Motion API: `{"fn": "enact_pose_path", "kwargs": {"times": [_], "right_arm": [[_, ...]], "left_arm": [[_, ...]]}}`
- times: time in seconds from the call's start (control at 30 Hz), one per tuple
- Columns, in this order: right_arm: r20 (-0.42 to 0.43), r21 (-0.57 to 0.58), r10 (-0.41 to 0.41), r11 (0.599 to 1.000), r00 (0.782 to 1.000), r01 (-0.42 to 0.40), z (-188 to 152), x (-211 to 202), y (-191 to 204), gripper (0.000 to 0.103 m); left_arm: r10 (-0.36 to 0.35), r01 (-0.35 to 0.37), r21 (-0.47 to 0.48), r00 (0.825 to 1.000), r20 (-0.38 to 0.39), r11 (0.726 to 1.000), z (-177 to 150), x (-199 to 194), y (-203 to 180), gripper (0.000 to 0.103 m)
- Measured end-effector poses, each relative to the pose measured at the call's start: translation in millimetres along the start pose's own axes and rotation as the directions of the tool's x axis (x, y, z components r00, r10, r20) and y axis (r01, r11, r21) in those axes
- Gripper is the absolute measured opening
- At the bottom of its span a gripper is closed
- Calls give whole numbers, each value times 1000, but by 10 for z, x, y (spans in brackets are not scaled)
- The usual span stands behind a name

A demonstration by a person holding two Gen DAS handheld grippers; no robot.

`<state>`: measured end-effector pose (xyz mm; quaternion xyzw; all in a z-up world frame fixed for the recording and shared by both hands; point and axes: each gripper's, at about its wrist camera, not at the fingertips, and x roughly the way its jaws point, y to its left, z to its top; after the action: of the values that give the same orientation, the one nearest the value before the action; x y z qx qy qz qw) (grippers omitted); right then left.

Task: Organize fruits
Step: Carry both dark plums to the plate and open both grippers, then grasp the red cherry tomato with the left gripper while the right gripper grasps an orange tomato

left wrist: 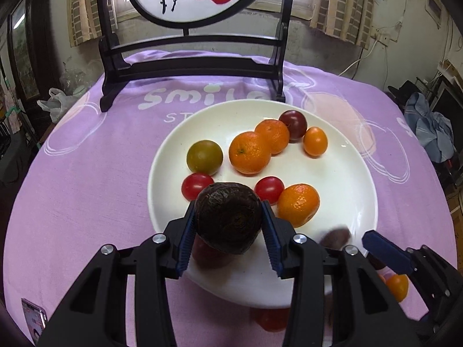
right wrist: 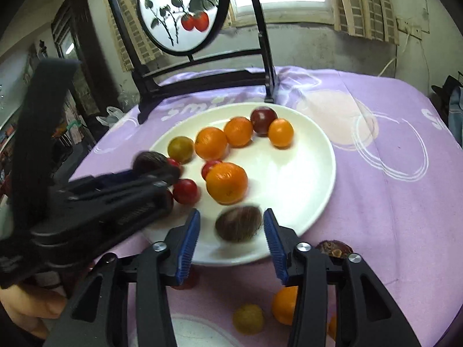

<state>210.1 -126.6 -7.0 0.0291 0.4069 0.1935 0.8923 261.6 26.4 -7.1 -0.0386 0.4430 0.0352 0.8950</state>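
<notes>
A white plate [left wrist: 347, 179] on the purple cloth holds several fruits: oranges [left wrist: 249, 152], red tomatoes [left wrist: 269, 189], a green one [left wrist: 205, 157] and a dark plum [left wrist: 293, 121]. My left gripper [left wrist: 228, 225] is shut on a dark brown wrinkled fruit [left wrist: 228, 217], held over the plate's near edge. My right gripper [right wrist: 231, 231] is open over the near part of the plate [right wrist: 312, 173]; a blurred brown fruit [right wrist: 239, 223] sits on the plate between its fingers, apart from the pads. The left gripper [right wrist: 156, 170] also shows in the right wrist view, over the plate's left edge.
A black wooden stand [left wrist: 191, 66] with a round painted screen stands behind the plate. Loose fruits lie on the cloth near me: an orange [right wrist: 285, 303], a yellow-green one [right wrist: 248, 318], a dark one [right wrist: 334, 248] and a red one [left wrist: 272, 318]. A card [left wrist: 33, 318] lies at lower left.
</notes>
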Motion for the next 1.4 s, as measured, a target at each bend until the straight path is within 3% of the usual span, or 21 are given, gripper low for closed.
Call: {"fn": "enact_pose_path", "kwargs": {"times": [0.03, 0.07, 0.1, 0.23, 0.37, 0.47, 0.53, 0.7, 0.83, 0.93, 1.13, 1.4], "right_arm": [[-1, 1, -30, 1000, 1000, 30, -5, 2, 10, 72], [-4, -10, -36, 999, 999, 36, -17, 4, 24, 81], [-1, -29, -26, 999, 1000, 26, -29, -17, 41, 81], [22, -97, -36, 995, 999, 38, -29, -166, 116, 81], [30, -76, -39, 996, 999, 41, 17, -296, 46, 81], [57, -62, -98, 993, 994, 101, 64, -421, -40, 81], [77, -36, -93, 995, 993, 95, 100, -518, -129, 81], [115, 43, -96, 995, 989, 92, 111, -818, -408, 81], [132, 49, -116, 993, 984, 110, 11, -1002, -550, 81], [116, 34, -162, 987, 980, 159, -151, -1032, -633, 81], [48, 43, -184, 982, 982, 182, -583, -1006, -877, 81], [-3, 7, -198, 980, 980, 198, -857, -884, -890, 81]], "left_arm": [[6, -6, -11, 1000, 5, 1000, 2, 20, 0, 51], [20, -20, -18, 1000, 5, 1000, 5, 28, -3, 65], [32, -32, -23, 999, 10, 999, 5, 14, -1, 70], [40, -39, -22, 998, 42, 999, -39, -130, 10, 75], [45, -39, -65, 994, 98, 997, -154, -393, 126, 87], [52, -44, -65, 990, 133, 997, -183, -593, 179, 91], [52, -44, -54, 988, 148, 998, -196, -717, 192, 94], [27, -18, -57, 986, 167, 998, -343, -918, 179, 97], [9, -9, 4, 993, 118, 1000, -571, -865, 43, 97], [14, -18, 42, 995, 98, 999, -734, -799, -56, 98], [19, -22, 66, 998, 52, 998, -963, -679, -126, 98], [24, -25, 81, 1000, 8, 996, -1122, -559, -179, 98]]}}
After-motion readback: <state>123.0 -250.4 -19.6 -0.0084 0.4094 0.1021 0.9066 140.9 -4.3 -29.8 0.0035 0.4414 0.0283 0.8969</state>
